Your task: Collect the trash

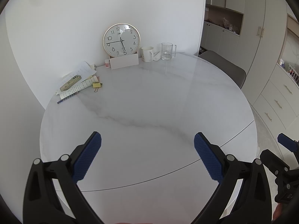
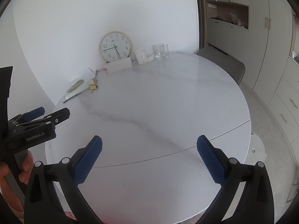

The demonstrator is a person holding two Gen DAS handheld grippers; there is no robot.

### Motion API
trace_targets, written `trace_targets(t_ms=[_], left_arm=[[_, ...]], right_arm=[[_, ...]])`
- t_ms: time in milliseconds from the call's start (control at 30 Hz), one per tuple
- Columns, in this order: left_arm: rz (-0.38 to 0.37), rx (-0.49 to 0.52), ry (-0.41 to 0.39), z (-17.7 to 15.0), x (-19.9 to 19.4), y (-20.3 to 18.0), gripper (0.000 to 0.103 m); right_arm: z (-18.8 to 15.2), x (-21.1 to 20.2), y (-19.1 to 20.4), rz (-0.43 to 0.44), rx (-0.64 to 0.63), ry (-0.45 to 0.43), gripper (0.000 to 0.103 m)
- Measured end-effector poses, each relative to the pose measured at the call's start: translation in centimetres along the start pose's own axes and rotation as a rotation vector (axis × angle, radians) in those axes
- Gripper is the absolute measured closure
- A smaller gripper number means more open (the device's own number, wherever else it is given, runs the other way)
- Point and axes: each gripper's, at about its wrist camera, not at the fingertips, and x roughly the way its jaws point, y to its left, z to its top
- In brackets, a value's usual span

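A round white marble table (image 1: 149,112) fills both views (image 2: 158,102). A pile of papers (image 1: 82,76) with a phone (image 1: 71,83) and a yellow binder clip (image 1: 96,85) lies at its far left edge; the pile also shows in the right wrist view (image 2: 82,83). My left gripper (image 1: 147,155) is open and empty above the near part of the table. My right gripper (image 2: 149,156) is open and empty, to the right of the left one. The left gripper's body shows in the right wrist view (image 2: 37,125).
A wall clock (image 1: 121,40) leans on the wall behind a white card box (image 1: 124,62). A white mug (image 1: 147,53) and a glass mug (image 1: 167,50) stand at the back. A grey chair (image 1: 224,65) and cabinets (image 1: 271,74) are on the right.
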Motion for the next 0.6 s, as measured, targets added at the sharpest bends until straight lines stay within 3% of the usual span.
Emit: trace_targets(t_ms=[600], left_arm=[[0.0,-0.005,0.009,-0.18,0.0,0.0,0.008]], right_arm=[[-0.14,0.07,-0.09,0.0,-0.004,0.003,0.003]])
